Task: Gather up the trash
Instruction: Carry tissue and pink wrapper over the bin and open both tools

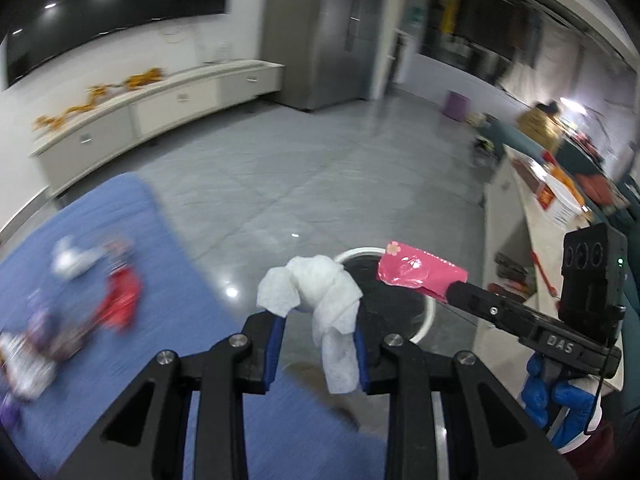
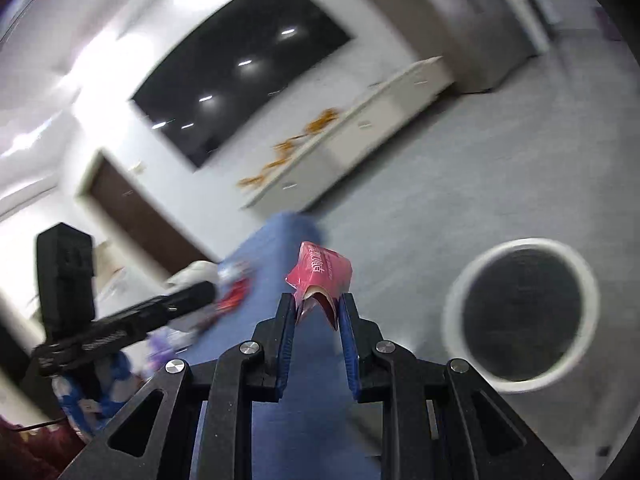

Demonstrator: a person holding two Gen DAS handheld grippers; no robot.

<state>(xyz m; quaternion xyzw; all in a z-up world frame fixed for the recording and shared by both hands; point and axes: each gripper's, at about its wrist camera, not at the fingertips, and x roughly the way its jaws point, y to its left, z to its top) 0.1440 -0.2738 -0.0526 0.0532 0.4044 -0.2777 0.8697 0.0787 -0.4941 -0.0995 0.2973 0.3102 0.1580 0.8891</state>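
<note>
My left gripper (image 1: 320,320) is shut on a crumpled white tissue (image 1: 320,296) and holds it above the table's right edge, near the bin. My right gripper (image 2: 318,304) is shut on a pink wrapper (image 2: 324,270); in the left wrist view that wrapper (image 1: 420,274) hangs over the rim of the white-rimmed bin (image 1: 430,312), which has a black liner. The bin stands on the floor, and in the right wrist view its rim (image 2: 456,304) lies to the right of the wrapper. More trash lies on the blue table (image 1: 120,216): a red wrapper (image 1: 120,300), a white tissue (image 1: 74,258) and purple packets (image 1: 44,328).
A long white cabinet (image 1: 160,108) with orange objects on top runs along the far wall under a dark screen (image 1: 100,12). A white counter (image 1: 532,216) with boxes stands at the right. Grey floor (image 1: 320,168) lies between them.
</note>
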